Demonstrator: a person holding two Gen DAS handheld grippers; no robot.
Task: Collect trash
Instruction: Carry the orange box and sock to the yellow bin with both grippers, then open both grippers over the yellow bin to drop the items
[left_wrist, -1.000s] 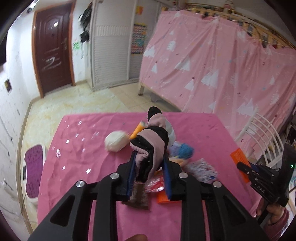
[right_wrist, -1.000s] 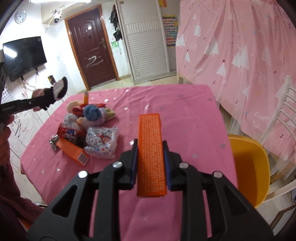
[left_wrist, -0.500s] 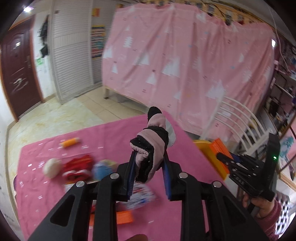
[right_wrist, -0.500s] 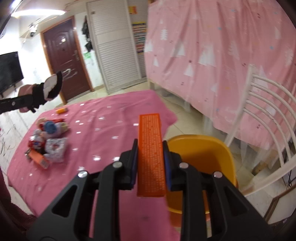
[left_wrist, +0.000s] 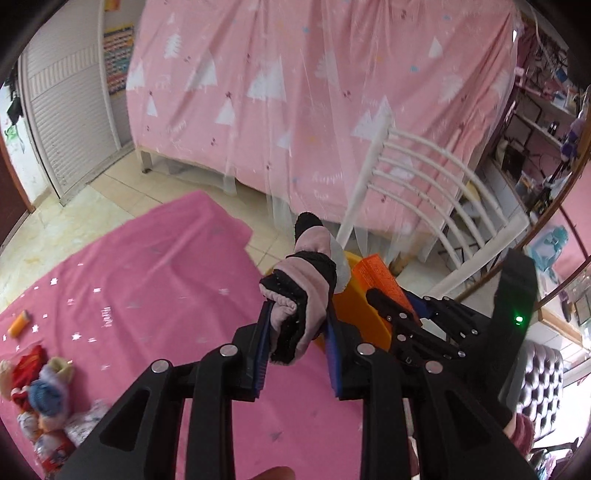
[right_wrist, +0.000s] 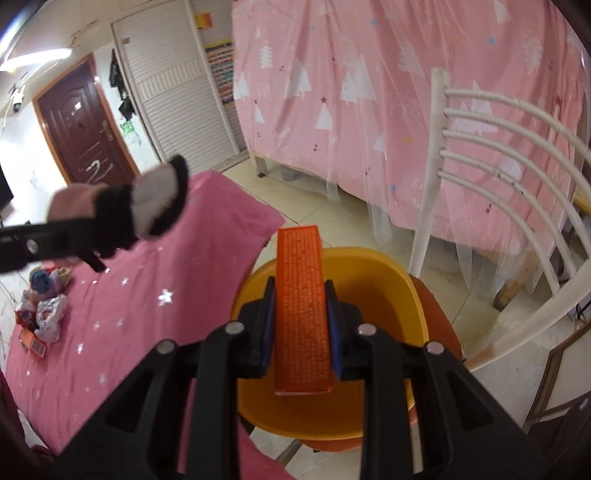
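Right wrist view: the right gripper (right_wrist: 300, 325) is clamped on a long orange box (right_wrist: 301, 317), holding it lengthwise above the yellow bin (right_wrist: 391, 280) that stands just off the edge of the table with the pink cloth (right_wrist: 122, 314). A white chair (right_wrist: 498, 177) stands beside the bin, and a pink curtain (right_wrist: 369, 92) hangs behind. At the left of this view the left gripper (right_wrist: 110, 236) reaches in over the cloth, closed on a pink-and-black glove (right_wrist: 147, 206). From the left wrist, that glove (left_wrist: 306, 291) sticks up between the blue pads (left_wrist: 260, 350), with the bin's rim (left_wrist: 351, 310) and the orange box (left_wrist: 380, 277) just past it. A heap of wrappers and small trash (left_wrist: 40, 402) lies at the far left on the cloth.
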